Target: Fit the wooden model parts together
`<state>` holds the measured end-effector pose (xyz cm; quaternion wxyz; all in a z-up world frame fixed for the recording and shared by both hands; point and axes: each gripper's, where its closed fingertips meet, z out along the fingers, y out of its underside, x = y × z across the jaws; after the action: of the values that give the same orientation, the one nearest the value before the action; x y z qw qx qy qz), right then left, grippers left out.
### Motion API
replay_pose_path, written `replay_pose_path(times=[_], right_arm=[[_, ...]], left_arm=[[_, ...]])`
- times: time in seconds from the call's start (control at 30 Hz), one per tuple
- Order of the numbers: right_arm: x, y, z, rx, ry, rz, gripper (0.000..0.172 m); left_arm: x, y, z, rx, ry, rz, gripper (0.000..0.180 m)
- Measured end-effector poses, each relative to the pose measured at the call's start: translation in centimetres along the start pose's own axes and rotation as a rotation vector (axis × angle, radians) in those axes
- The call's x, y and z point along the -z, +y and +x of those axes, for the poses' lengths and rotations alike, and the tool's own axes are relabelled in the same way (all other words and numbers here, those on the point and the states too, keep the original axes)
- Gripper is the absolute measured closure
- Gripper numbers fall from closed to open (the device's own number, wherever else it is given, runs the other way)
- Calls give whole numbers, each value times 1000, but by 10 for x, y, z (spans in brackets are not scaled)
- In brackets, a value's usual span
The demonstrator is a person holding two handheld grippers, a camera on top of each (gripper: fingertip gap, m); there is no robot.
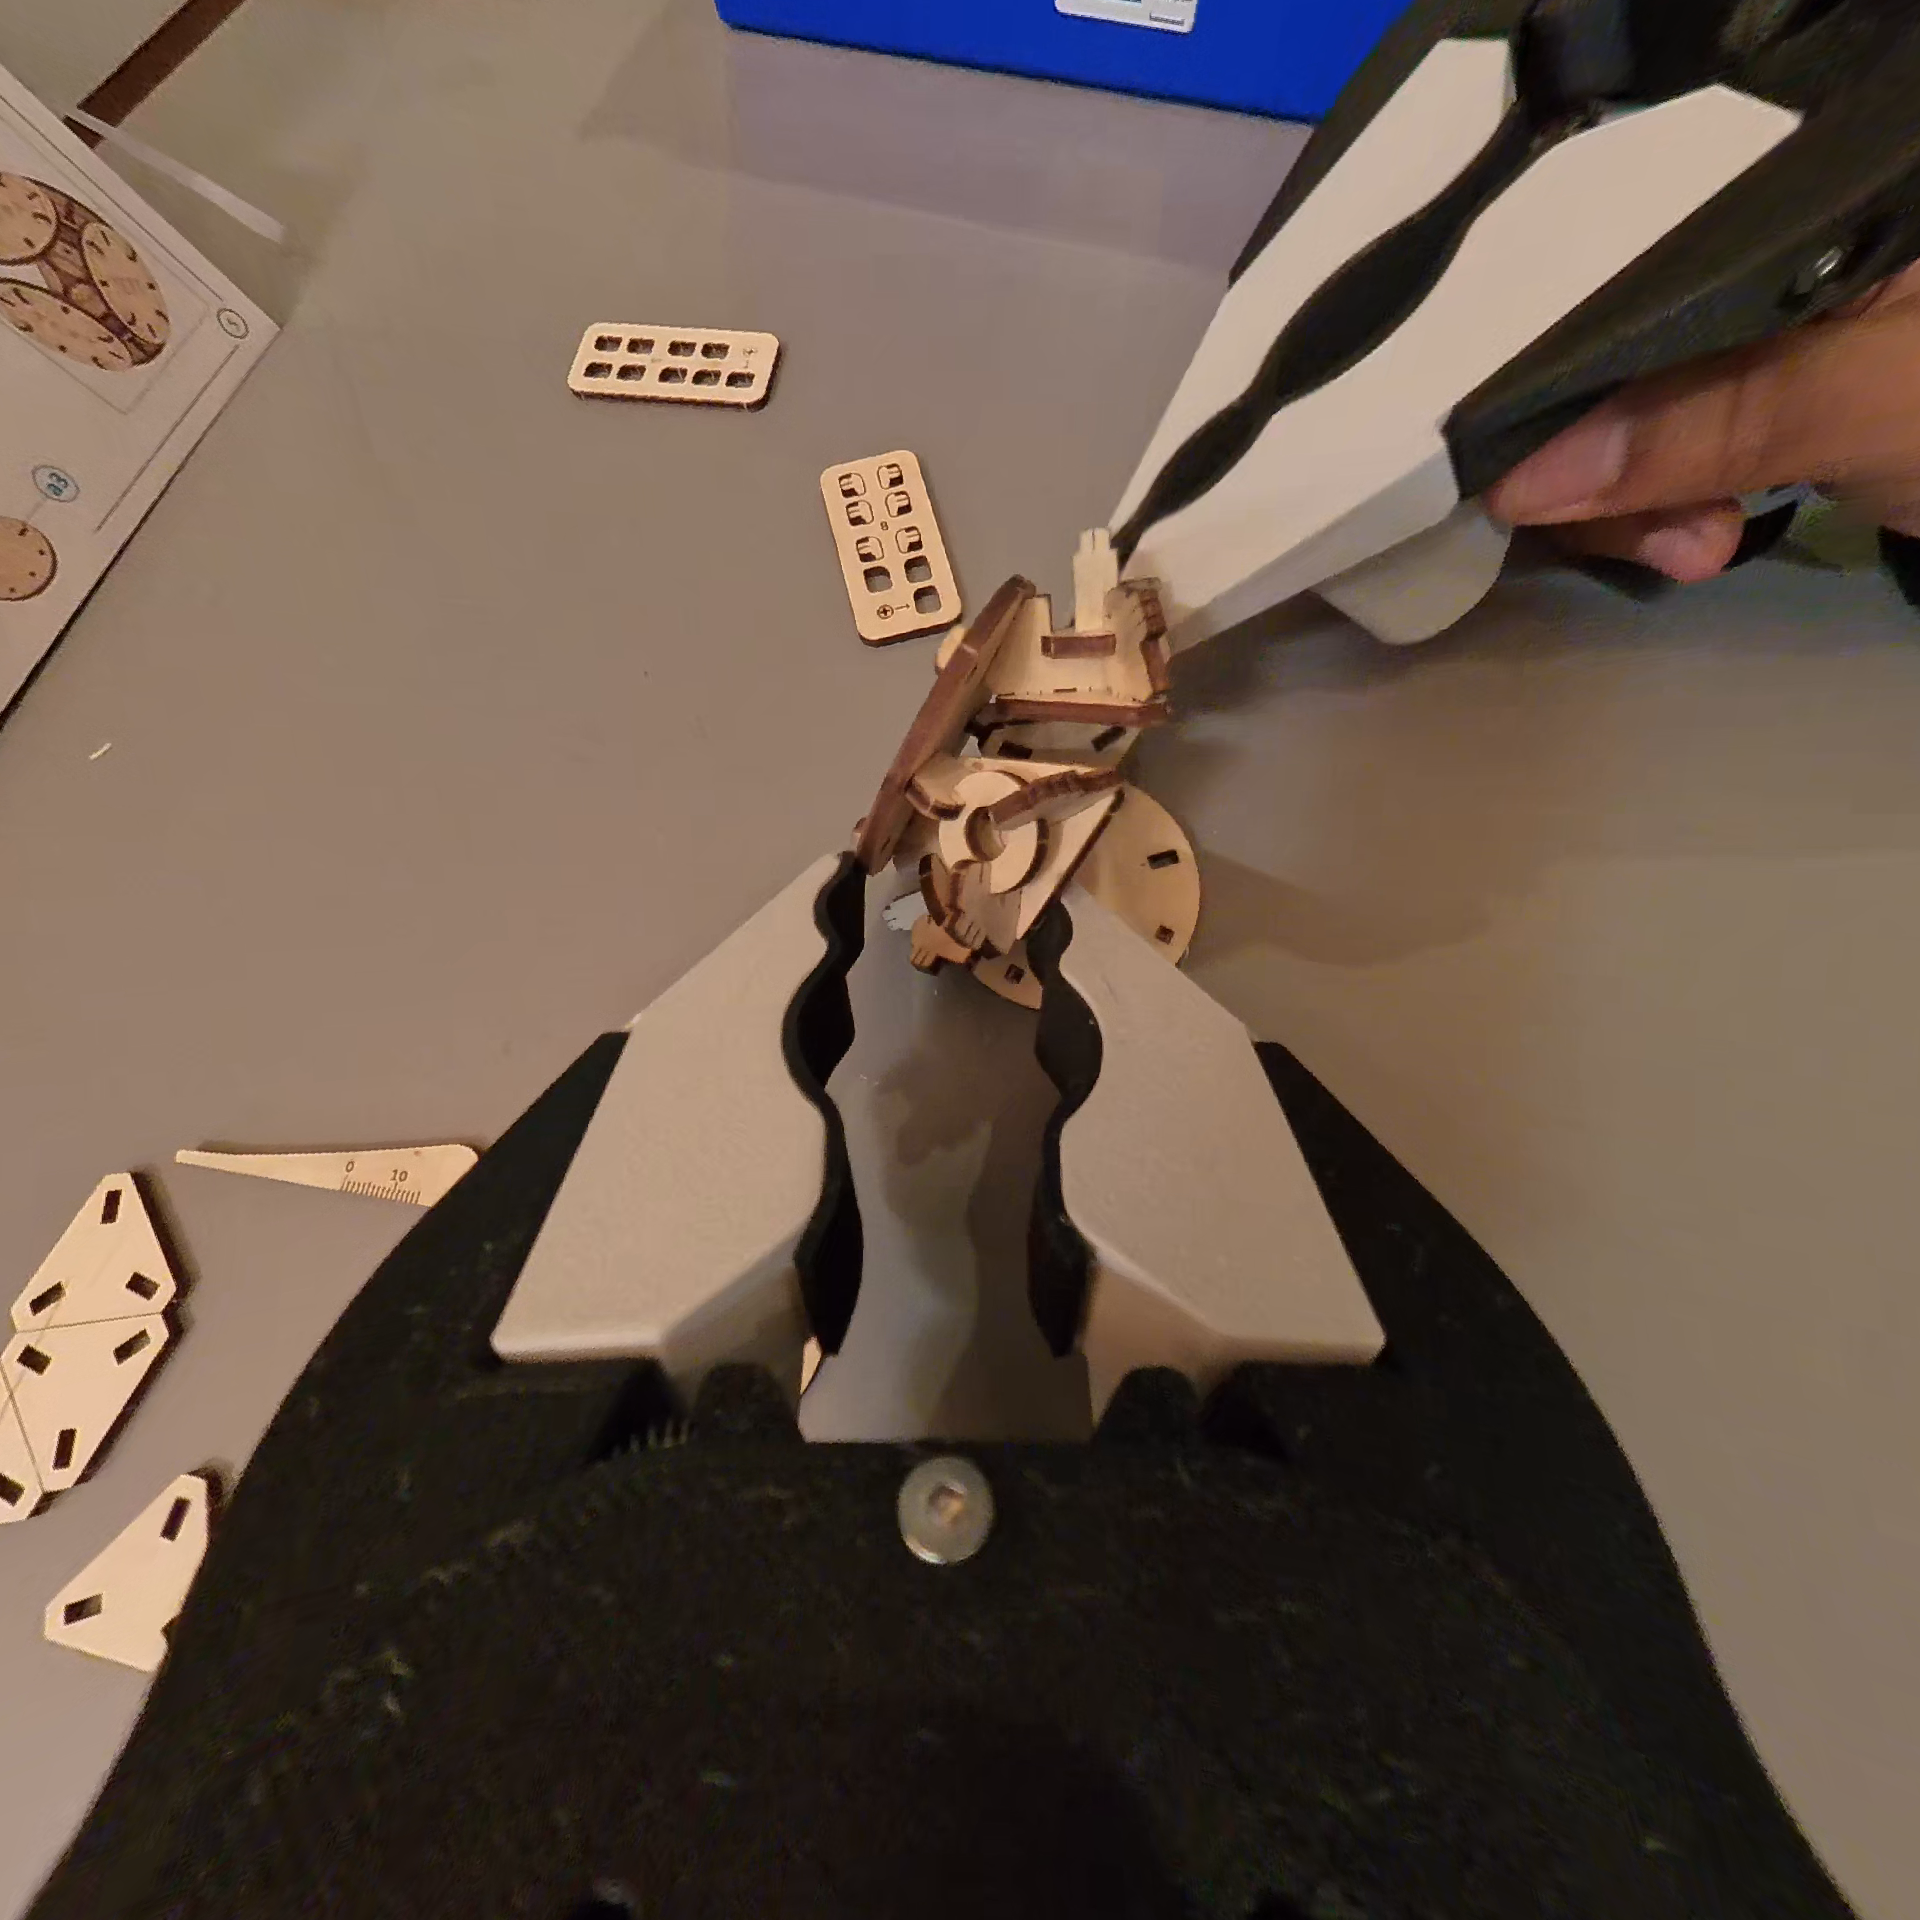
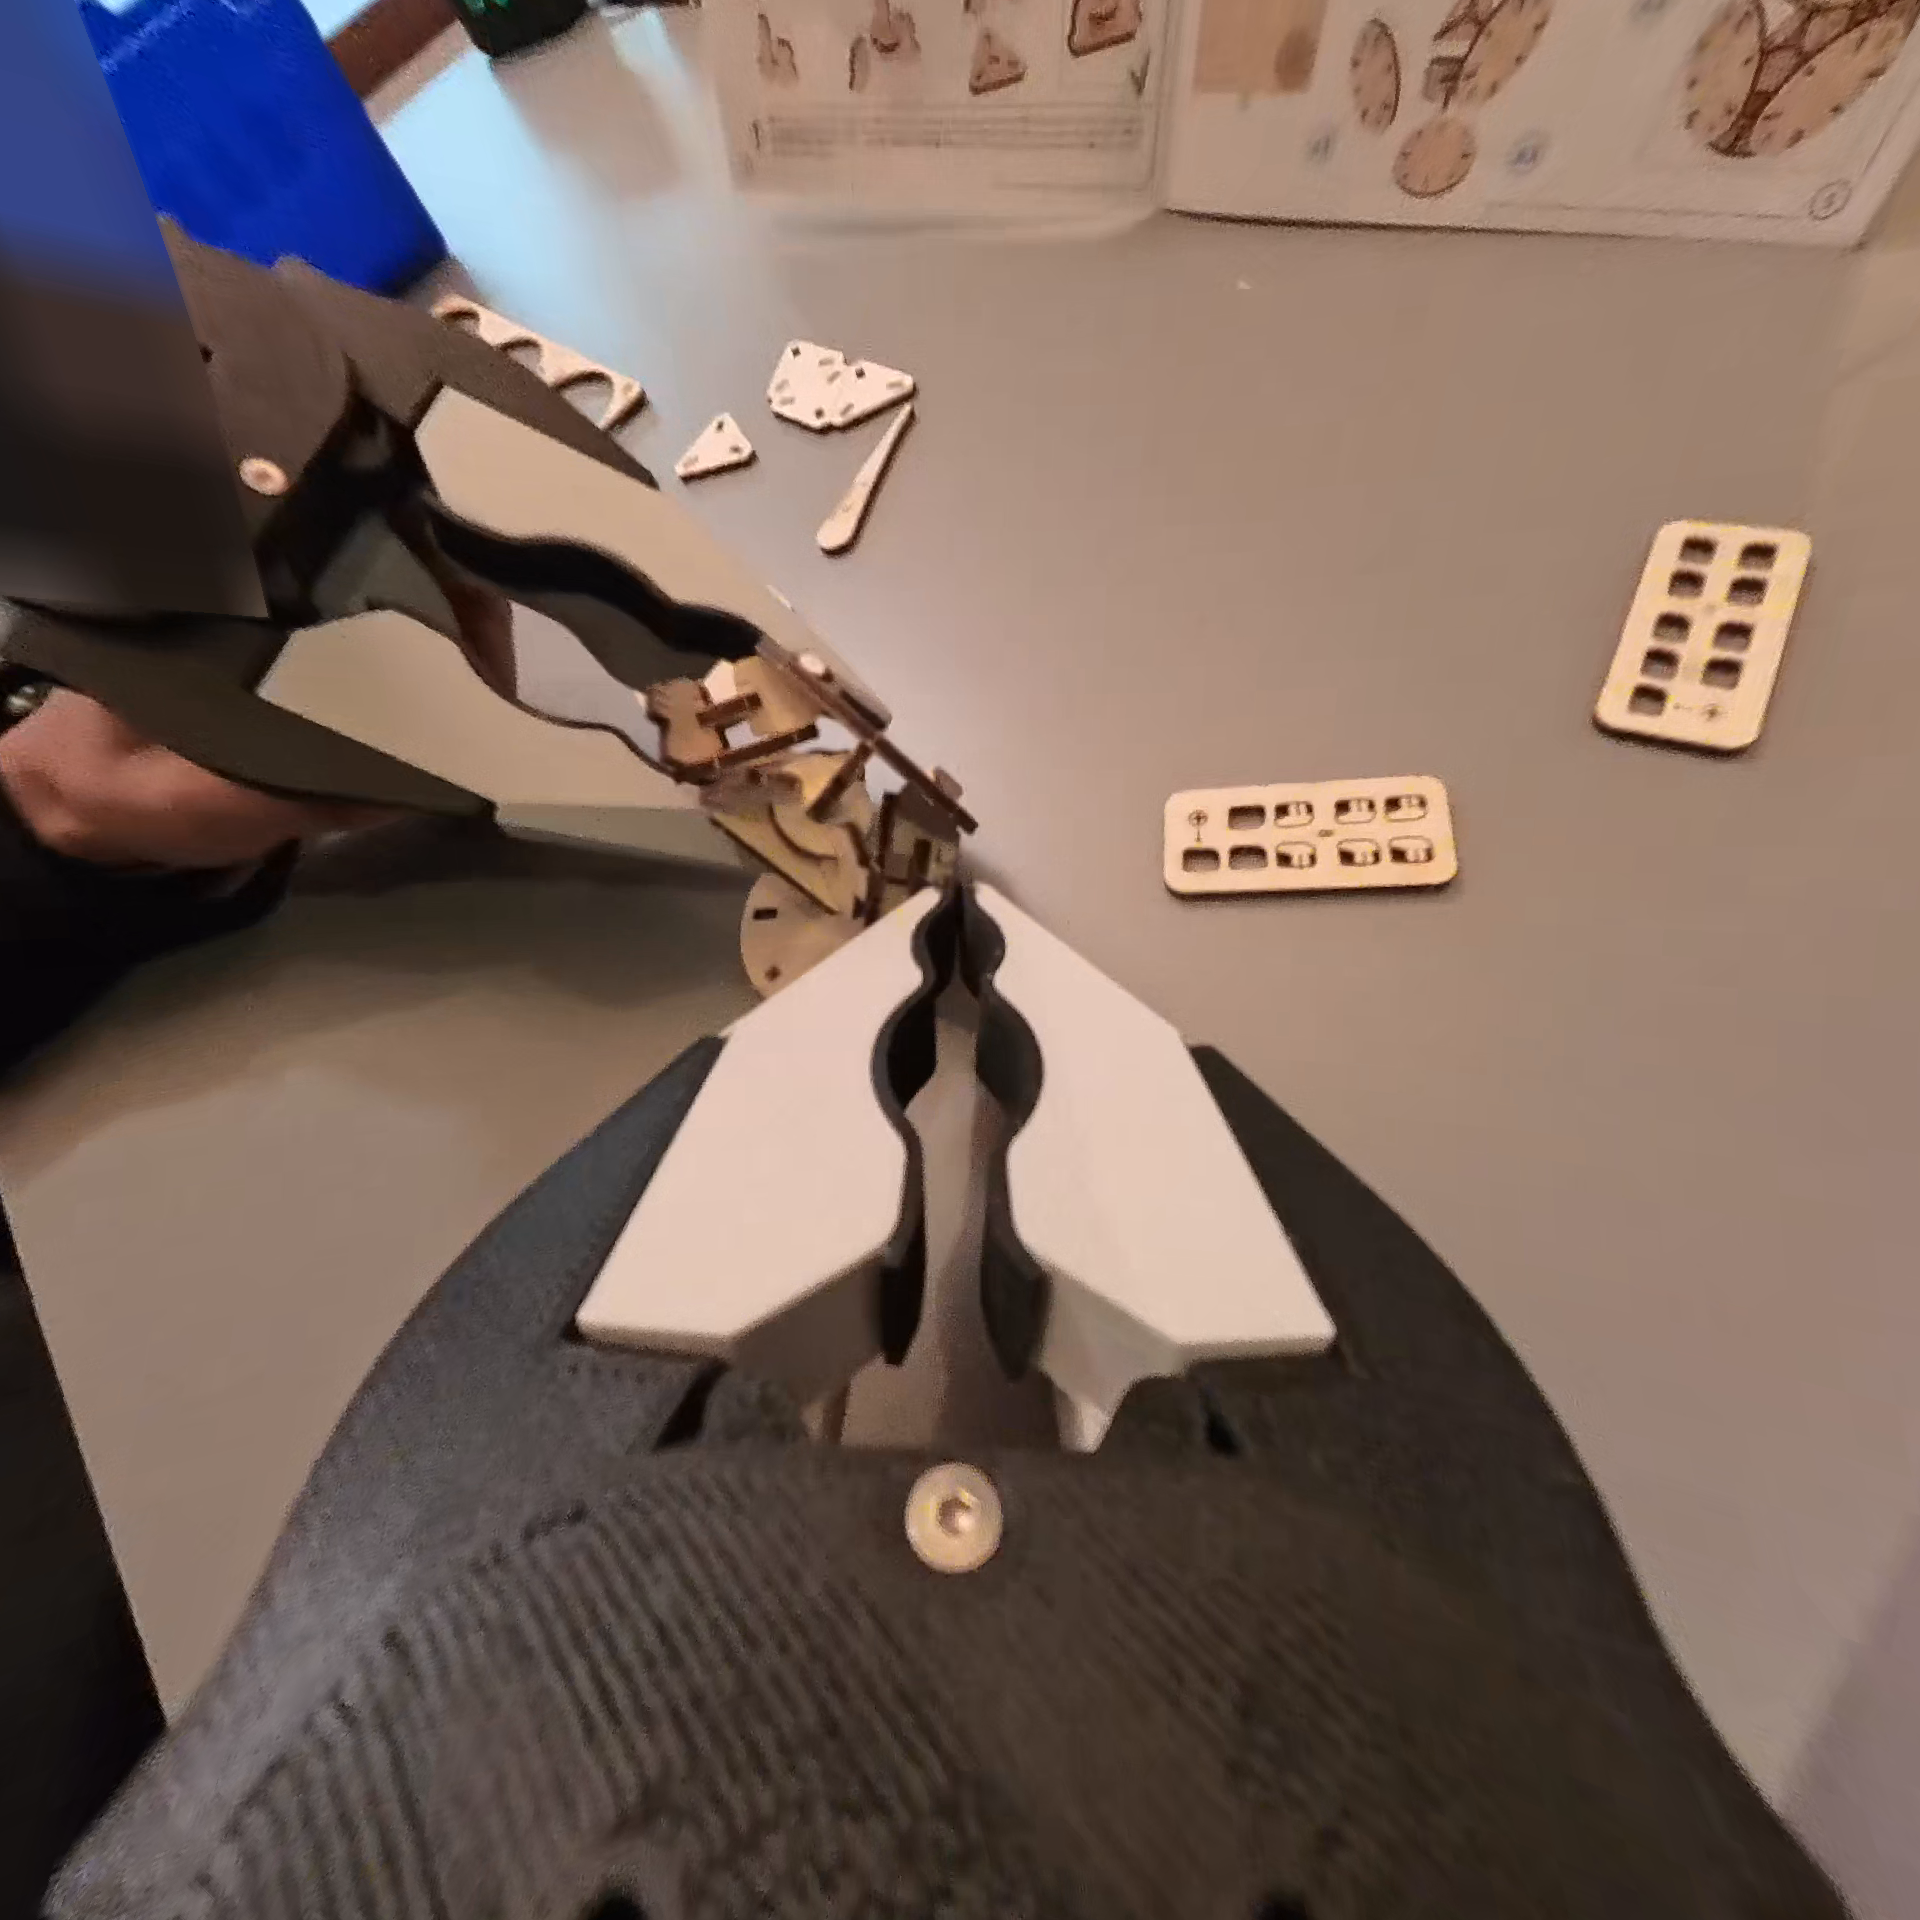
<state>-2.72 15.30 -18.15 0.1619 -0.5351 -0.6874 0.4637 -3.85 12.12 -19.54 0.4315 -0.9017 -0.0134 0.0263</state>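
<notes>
A partly built wooden model (image 1: 1029, 831) with a round base disc stands tilted on the grey table (image 1: 520, 831). My left gripper (image 1: 951, 904) is shut on its lower part, one pad against the dark brown plate and the other against a pale triangular piece. The right wrist view shows the same hold (image 2: 717, 686) on the model (image 2: 800, 821). My right gripper (image 2: 956, 904) is shut with nothing seen between its pads. Its tips rest against the top of the model. In the left wrist view they (image 1: 1127, 530) sit right beside a small pale peg (image 1: 1096, 566) that stands up from the model.
Two slotted wooden part frames (image 1: 673, 366) (image 1: 896, 545) lie behind the model. Triangular wooden pieces (image 1: 99, 1309) and a wooden ruler piece (image 1: 353, 1174) lie at the near left. An instruction sheet (image 1: 94, 343) is at the far left and a blue box (image 1: 1018, 52) at the back. Tip to tip, the grippers are about 4 centimeters apart.
</notes>
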Motion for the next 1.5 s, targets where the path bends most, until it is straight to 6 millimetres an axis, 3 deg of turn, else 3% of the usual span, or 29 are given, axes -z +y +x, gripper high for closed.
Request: replay_pose_path(times=[0.13,0.27,0.4,0.47,0.9,1.0,1.1,1.3,1.5], right_arm=[[12,-13,0,-11,-7,97,172],[-1,3,-6,19,-17,-12,172],[3,-4,-3,52,39,26,172],[-1,3,-5,45,21,-10,172],[-4,2,-5,37,14,-13,172],[-16,21,1,137,111,-145,172],[-12,20,7,190,204,-138,172],[0,11,18,69,173,-62,172],[5,7,17,74,174,-20,172]], left_arm=[[0,0,0,0,0,0,152],[0,-1,0,-2,4,5,153],[0,0,0,-6,-4,0,152],[0,0,0,-6,1,2,152],[1,0,-1,-8,-8,2,152],[0,3,0,-24,-19,-13,156],[1,3,0,-32,-25,-11,156],[0,3,0,-15,-11,-12,156],[0,9,-1,9,13,-48,149]])
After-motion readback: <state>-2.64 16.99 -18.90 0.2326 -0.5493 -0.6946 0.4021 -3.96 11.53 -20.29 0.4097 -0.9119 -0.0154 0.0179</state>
